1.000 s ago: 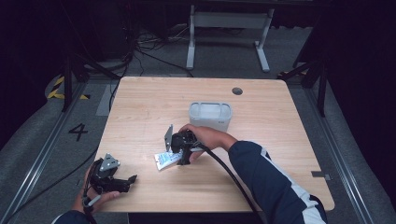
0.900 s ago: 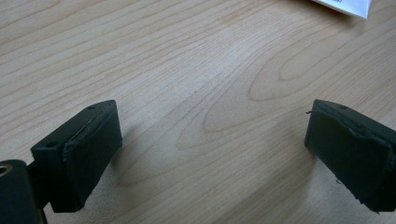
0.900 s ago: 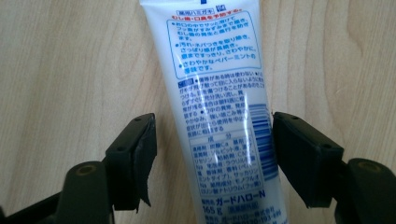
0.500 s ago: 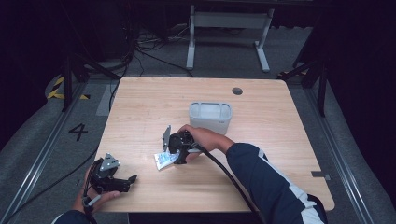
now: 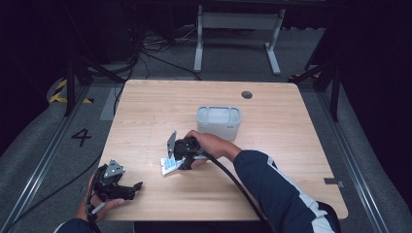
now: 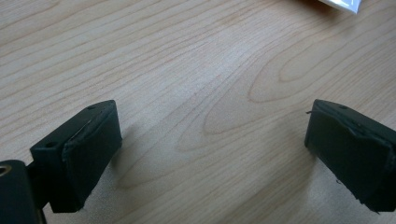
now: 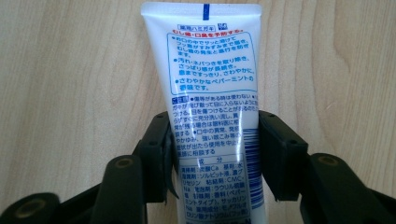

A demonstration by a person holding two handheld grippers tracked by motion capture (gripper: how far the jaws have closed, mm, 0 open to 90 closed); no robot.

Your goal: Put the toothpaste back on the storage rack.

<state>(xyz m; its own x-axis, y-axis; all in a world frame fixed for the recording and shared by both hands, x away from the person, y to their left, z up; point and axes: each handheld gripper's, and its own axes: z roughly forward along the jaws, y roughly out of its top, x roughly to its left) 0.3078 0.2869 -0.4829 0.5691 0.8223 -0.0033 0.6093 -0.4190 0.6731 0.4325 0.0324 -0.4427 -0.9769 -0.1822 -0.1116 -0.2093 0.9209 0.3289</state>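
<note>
- On the desk (image 5: 272,160), near its middle toward the person's side, a white tube (image 7: 212,116) lies flat on the wood, printed back facing up, crimped flat end pointing away from the right gripper's camera.
- Right hand-held gripper (image 5: 176,156): its two black jaws sit on either side of the tube's lower half, pads touching both edges in the right gripper view. They have just been closing in, with the tube between them, and now clamp it.
- High view: the tube (image 5: 170,165) pokes out at the left of the right hand (image 5: 206,145), resting on the wood.
- Grey open-topped bin (image 5: 218,121) stands just beyond the right hand, toward the desk's centre, apart from the tube.
- Left hand-held gripper (image 5: 132,188) rests low at the near left corner of the desk, well apart from the tube. Left gripper view: jaws spread wide, bare wood grain between them, nothing held; a white corner (image 6: 341,3) shows at the top edge.
- Dark sleeve with a white stripe (image 5: 286,194) comes in from the bottom right; a black cable trails back along it from the right hand-held gripper.
</note>
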